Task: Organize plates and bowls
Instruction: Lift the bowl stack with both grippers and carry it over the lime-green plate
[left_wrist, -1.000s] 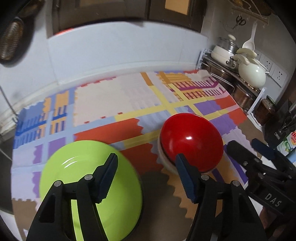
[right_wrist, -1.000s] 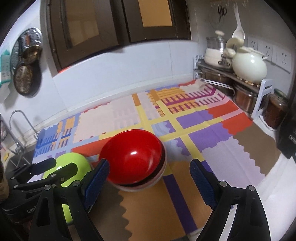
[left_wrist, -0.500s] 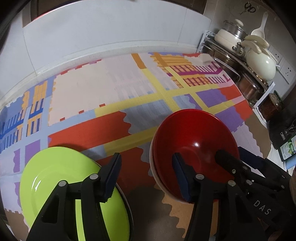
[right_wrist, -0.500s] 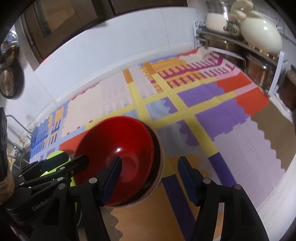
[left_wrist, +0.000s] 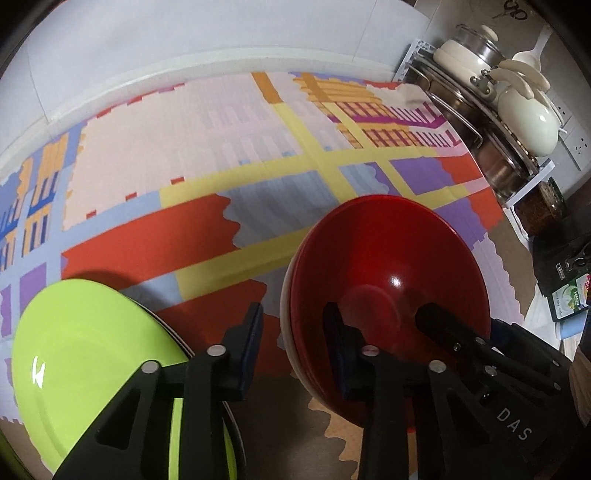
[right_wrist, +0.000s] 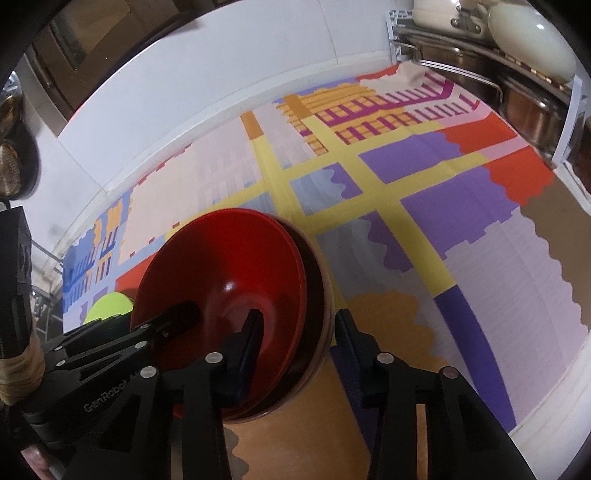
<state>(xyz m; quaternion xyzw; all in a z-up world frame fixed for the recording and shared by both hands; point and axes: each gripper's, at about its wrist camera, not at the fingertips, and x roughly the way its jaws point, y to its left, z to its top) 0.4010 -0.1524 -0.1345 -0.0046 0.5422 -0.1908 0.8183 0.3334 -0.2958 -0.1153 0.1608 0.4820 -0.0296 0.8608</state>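
A red bowl (left_wrist: 388, 273) sits on top of a nest of bowls on the patterned mat (left_wrist: 184, 147). My left gripper (left_wrist: 293, 332) straddles its left rim, one finger inside and one outside. The jaws are closing, with a sliver of mat still showing beside the rim. My right gripper (right_wrist: 299, 332) straddles the right rim of the red bowl (right_wrist: 229, 273) the same way, also closing, its outer pad just off the stack. Each gripper shows in the other's view: the right gripper (left_wrist: 458, 319) and the left gripper (right_wrist: 173, 321). A lime green plate (left_wrist: 92, 350) tops a plate stack on the left.
A metal rack (left_wrist: 480, 122) with pots and a cream kettle (left_wrist: 528, 122) lines the right side. A white wall runs along the back. Boxes (left_wrist: 569, 299) lie at the right edge. The counter's front edge (right_wrist: 554, 398) runs close on the right. A strainer (right_wrist: 9, 170) hangs at left.
Both grippers have come down and forward onto the red bowl, and their jaws have narrowed. One finger of each now reaches inside the bowl. The bowl and the green plate have stayed put.
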